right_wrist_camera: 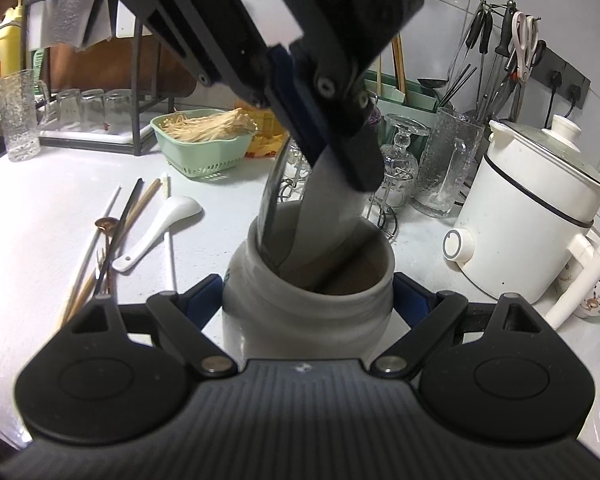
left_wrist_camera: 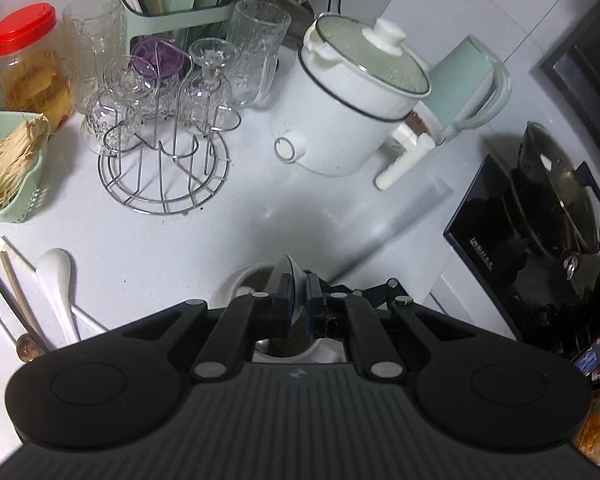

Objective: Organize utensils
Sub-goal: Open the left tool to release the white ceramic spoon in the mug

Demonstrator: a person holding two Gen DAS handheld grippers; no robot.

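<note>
- While loose utensils [right_wrist_camera: 112, 240] wait at nine o'clock on the white bench [right_wrist_camera: 36, 240], a glossy ceramic spoon [right_wrist_camera: 156, 232], slim chopsticks and a copper-toned teaspoon among them, most of the sorting looks undone.
- At centre, the right tool [right_wrist_camera: 306, 300] is clamped around the matte grey ceramic jar [right_wrist_camera: 300, 312], steadying it.
- From twelve o'clock, the left tool [right_wrist_camera: 340, 152] is pinched tight on a broad, smooth grey utensil [right_wrist_camera: 324, 216], whose end dips inside the jar's round mouth.

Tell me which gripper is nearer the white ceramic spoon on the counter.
Left, as far as the views show. The left gripper hangs over the jar, lowering a utensil into it, on the white spoon's side. The right gripper clamps the jar.
</note>
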